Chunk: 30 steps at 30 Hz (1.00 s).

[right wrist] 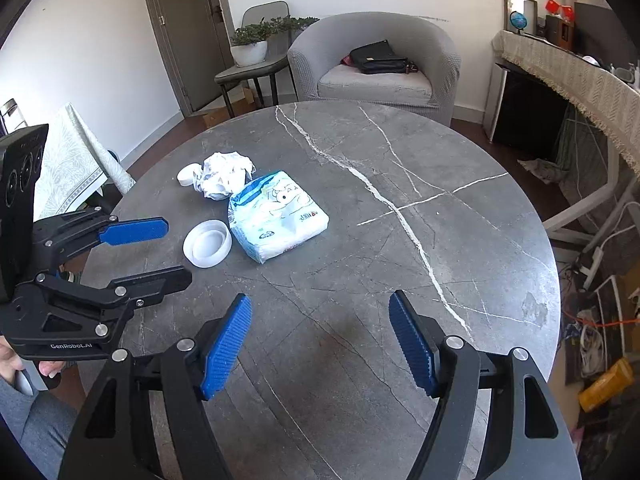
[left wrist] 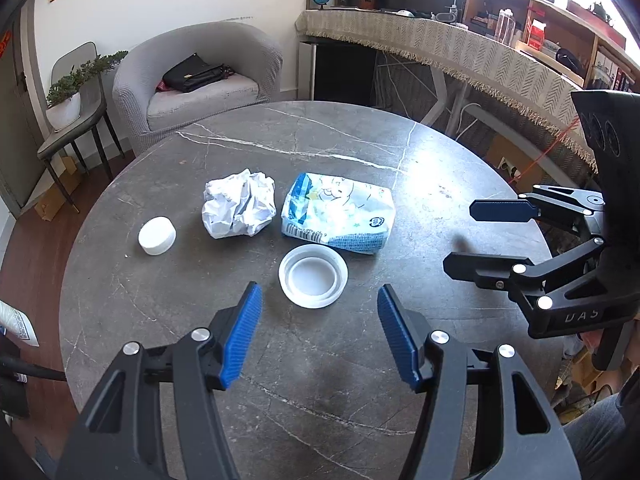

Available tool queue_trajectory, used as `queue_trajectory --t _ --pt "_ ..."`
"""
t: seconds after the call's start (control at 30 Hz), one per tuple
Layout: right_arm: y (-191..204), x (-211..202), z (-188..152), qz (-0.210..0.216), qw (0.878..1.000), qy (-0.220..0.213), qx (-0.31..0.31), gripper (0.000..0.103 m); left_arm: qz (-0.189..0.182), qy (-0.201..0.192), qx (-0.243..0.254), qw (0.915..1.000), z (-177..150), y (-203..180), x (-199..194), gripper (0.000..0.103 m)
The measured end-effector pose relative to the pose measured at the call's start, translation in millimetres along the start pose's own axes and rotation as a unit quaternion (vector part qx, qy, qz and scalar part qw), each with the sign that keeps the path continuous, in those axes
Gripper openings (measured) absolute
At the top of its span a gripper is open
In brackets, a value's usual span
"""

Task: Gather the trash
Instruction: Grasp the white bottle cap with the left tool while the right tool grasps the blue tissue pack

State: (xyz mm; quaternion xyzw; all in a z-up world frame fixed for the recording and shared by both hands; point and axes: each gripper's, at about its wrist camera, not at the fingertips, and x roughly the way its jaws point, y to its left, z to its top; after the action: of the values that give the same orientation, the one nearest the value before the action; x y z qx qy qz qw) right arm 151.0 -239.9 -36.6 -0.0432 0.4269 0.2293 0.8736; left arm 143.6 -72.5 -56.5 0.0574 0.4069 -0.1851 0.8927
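Grey veined-stone round bench [left wrist: 320,360]: crumpled paper ball [left wrist: 239,205] left of glossy wipes pack [left wrist: 338,214], ribbed cap [left wrist: 157,235] further left, shallow round lid [left wrist: 313,275] just in front of the pack. Left claw [left wrist: 319,334] and right claw [right wrist: 320,342] both apart, empty.

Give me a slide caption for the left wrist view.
Open left gripper above a round lid, with crumpled paper and tissue pack beyond.

Small white cap [right wrist: 188,174] half hidden behind crumpled paper [right wrist: 224,176]; tissue pack [right wrist: 276,216] print unreadable.
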Motion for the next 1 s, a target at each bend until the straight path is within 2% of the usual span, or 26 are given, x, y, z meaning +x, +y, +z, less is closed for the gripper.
queue_trajectory --t 0.17,0.27,0.43,0.6,1.0 --pt "-7 0 -1 0.007 1.0 0.002 -0.015 0.072 0.004 0.01 -0.011 0.9999 5 -1 12 0.059" --pt "-10 2 0 0.014 1.0 0.005 -0.021 0.072 -0.001 0.02 -0.025 0.9995 6 2 20 0.053" --pt "-1 8 6 0.016 0.997 0.011 -0.071 0.072 0.002 0.014 -0.025 0.9996 9 -1 23 0.042" --pt "9 16 18 0.019 0.995 0.007 -0.102 0.072 0.005 0.011 -0.026 0.9996 9 -2 22 0.042" --pt "28 40 39 0.053 0.99 0.016 -0.128 0.076 0.007 0.0 -0.093 0.9956 0 36 -2 0.042"
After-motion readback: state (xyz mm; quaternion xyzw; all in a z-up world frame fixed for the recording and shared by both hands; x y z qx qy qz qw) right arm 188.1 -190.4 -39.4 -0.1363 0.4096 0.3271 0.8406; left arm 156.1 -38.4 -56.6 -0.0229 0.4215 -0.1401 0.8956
